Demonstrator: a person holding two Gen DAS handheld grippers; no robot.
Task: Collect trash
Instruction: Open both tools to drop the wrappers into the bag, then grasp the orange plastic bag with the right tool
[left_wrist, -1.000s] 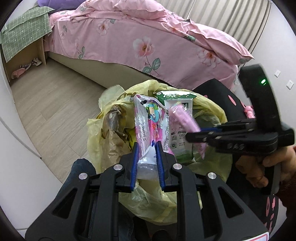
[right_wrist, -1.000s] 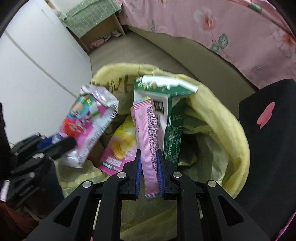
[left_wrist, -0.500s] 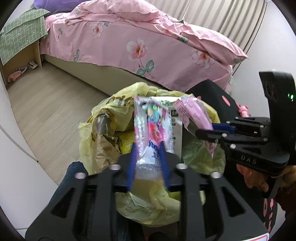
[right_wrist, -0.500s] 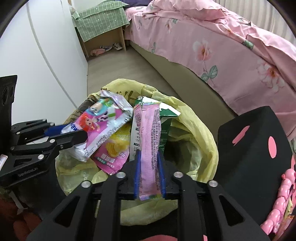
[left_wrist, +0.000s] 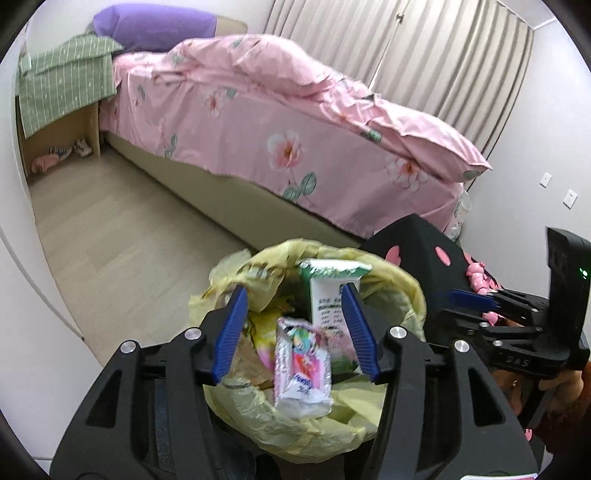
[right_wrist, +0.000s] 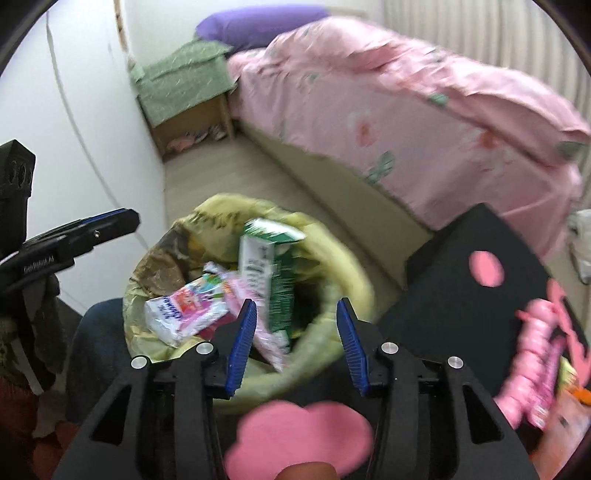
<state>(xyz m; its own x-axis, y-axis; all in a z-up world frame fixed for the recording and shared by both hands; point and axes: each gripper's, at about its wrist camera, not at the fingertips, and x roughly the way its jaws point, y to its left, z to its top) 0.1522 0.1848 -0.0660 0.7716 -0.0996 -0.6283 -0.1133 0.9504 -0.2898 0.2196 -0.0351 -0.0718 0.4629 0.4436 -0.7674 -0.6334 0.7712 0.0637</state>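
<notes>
While both wrappers lie in the yellow bag (left_wrist: 402, 295), this drop looks done. Left gripper (left_wrist: 295, 336): jaws opening, the cartoon wrapper (left_wrist: 303, 369) below them, loose. Right gripper (right_wrist: 295, 343): jaws opening, the pink wrapper (right_wrist: 266, 332) loose beside the carton (right_wrist: 269, 273). Only the right view shows pink clutter (right_wrist: 535, 362), possibly trash left.

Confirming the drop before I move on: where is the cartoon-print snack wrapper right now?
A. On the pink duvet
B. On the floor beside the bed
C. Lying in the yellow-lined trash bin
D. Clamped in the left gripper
C: the cartoon-print snack wrapper lies in the yellow-lined trash bin beside the green-and-white carton, while the left gripper has its jaws opening with the pads clear of it.
</notes>
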